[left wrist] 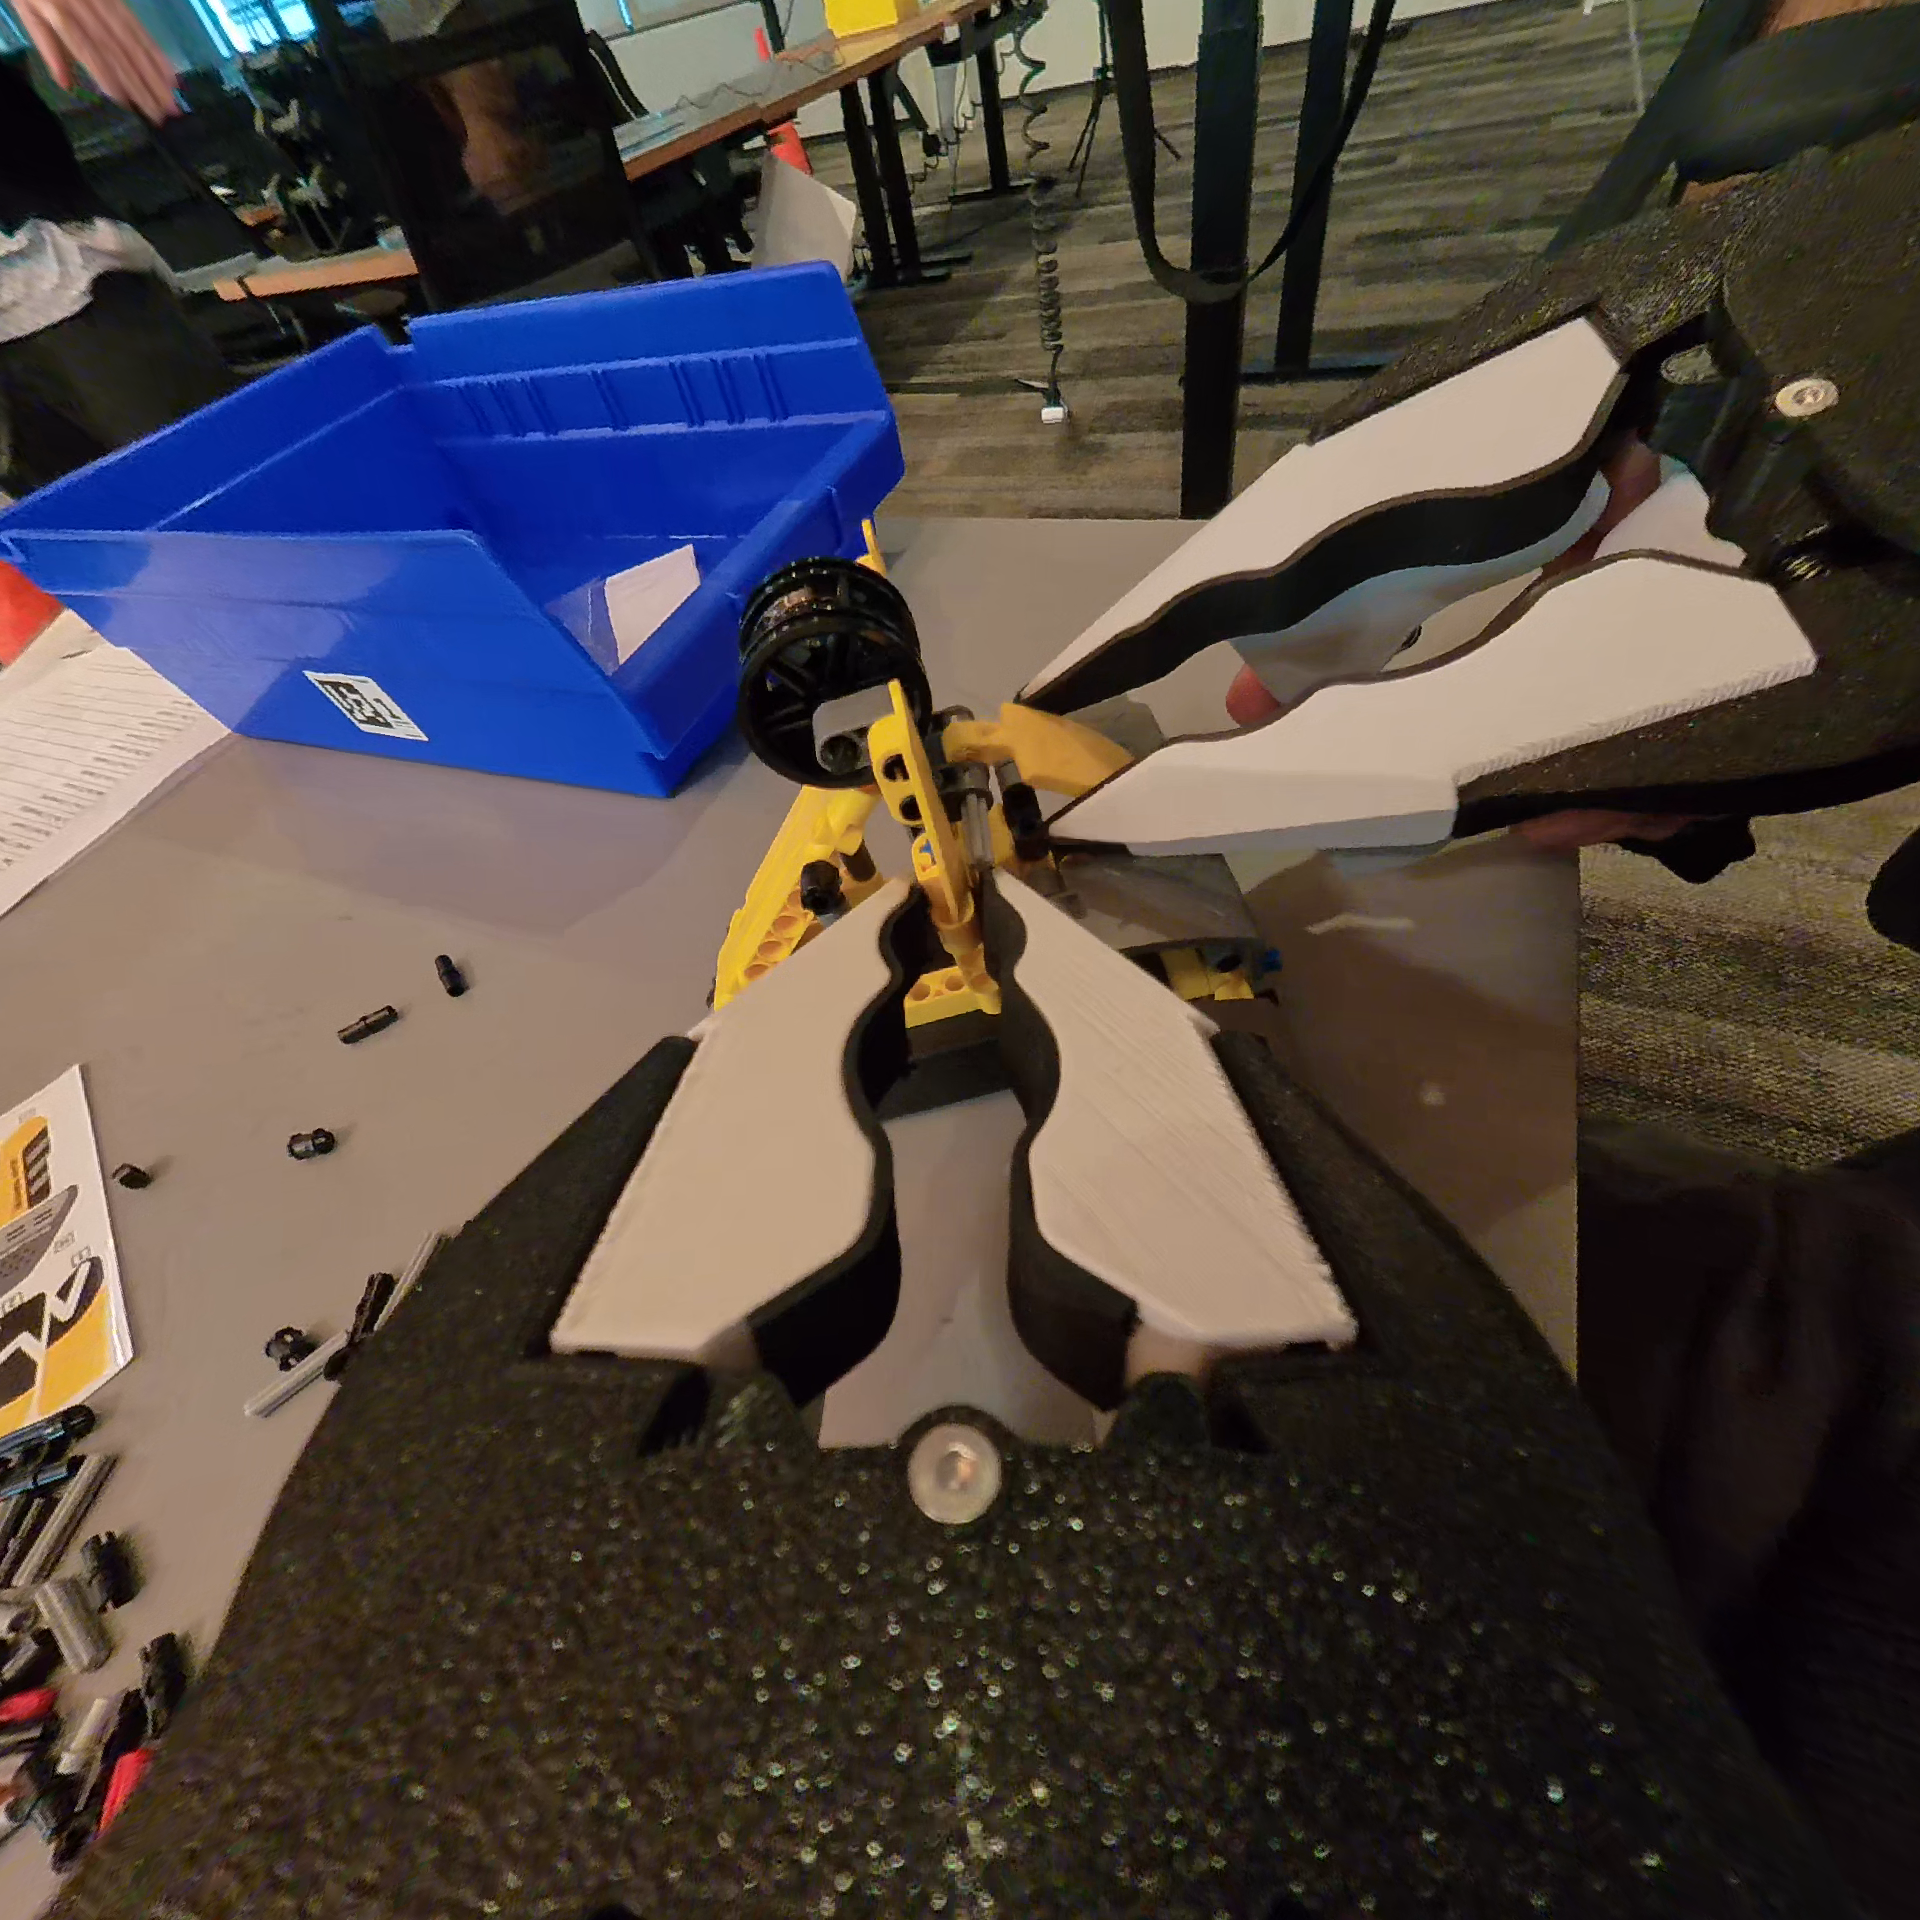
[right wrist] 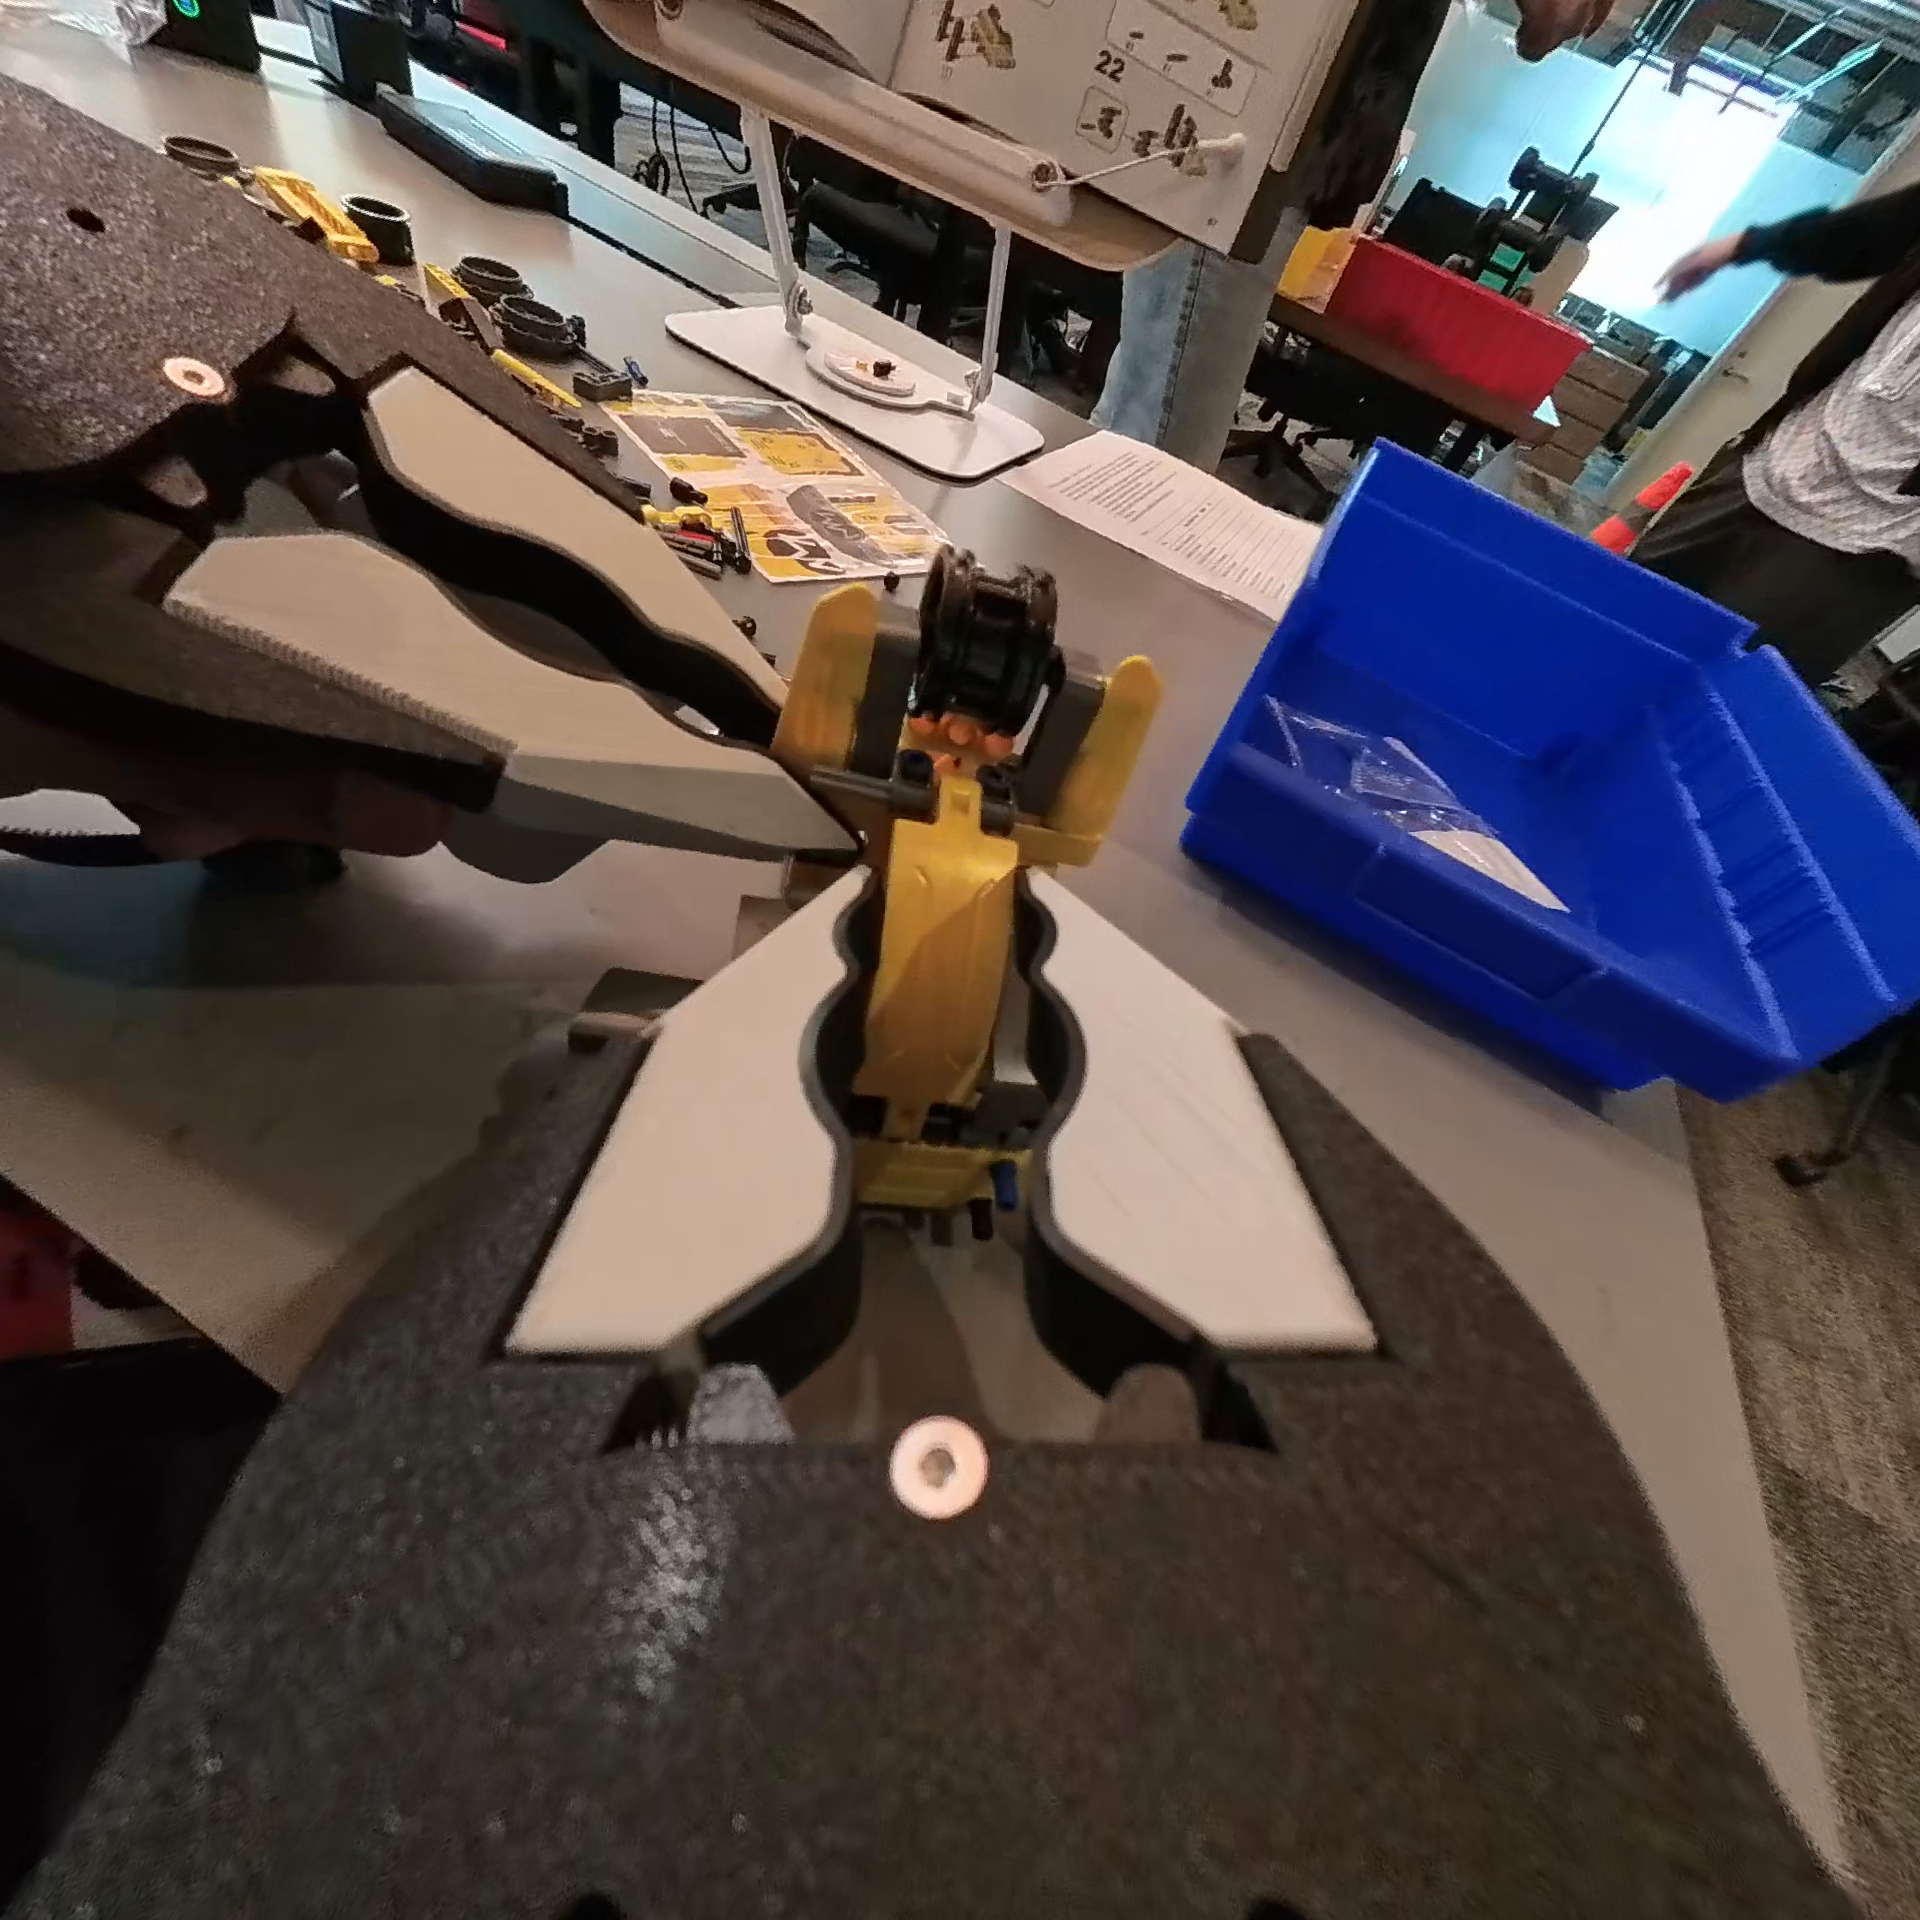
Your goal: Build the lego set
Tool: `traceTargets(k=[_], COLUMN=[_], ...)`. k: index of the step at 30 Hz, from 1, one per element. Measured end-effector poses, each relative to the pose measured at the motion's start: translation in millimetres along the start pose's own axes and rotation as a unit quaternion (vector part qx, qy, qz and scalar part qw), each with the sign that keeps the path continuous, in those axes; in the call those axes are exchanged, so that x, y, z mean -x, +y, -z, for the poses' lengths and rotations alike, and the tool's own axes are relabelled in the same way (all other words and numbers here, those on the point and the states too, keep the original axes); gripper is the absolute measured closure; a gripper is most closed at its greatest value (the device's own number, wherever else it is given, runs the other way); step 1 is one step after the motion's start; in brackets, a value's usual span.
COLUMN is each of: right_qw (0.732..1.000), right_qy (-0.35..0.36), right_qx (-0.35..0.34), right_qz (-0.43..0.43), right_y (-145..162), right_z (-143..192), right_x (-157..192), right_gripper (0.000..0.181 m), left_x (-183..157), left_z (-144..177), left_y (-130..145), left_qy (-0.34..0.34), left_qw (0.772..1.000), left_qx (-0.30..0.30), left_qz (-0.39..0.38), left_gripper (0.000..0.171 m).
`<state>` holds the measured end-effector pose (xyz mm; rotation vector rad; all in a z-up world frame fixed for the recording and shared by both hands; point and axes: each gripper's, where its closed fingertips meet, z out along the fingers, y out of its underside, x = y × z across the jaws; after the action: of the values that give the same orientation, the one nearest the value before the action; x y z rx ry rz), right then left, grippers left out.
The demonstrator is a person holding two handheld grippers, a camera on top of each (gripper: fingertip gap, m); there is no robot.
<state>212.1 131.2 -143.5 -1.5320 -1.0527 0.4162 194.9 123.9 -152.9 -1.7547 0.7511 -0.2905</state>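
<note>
Ahead of both my tools runs the grey table [left wrist: 312,883], and on it, beyond my left gripper's tips and off to their left, sits the big blue bin [left wrist: 468,520] with a few clear plastic bags lying in its bottom. In the right wrist view that same bin is to the right of my right gripper. Between my two tools is the yellow brick model [right wrist: 940,935], a half-built vehicle frame with grey and black pins. My right gripper [right wrist: 940,894] is narrowed around its yellow body panel, a finger pressed on each side, so it holds the model. My left gripper [left wrist: 951,894] is closed down to a slim gap on a thin yellow beam standing up from the same model, gripping it at the fingertips. Just past my left tips a black spoked wheel [left wrist: 831,665] is mounted at the model's far end. Left of my left gripper lie a sticker sheet [left wrist: 52,1247] and scattered small black pins [left wrist: 369,1023] on the table.
</note>
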Motion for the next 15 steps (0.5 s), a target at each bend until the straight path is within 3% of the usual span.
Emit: traceTargets(k=[15], right_qw=[0.999], right_qy=[0.004], right_qx=[0.014], right_qz=[0.039], right_y=[0.4], right_z=[9.0], right_x=[-1.2], right_gripper=[0.155], left_x=[-0.6], left_z=[0.0], left_y=[-0.2], left_qy=[-0.001], left_qw=[1.0], left_qx=[-0.001], left_qz=[-0.005], left_gripper=[0.163])
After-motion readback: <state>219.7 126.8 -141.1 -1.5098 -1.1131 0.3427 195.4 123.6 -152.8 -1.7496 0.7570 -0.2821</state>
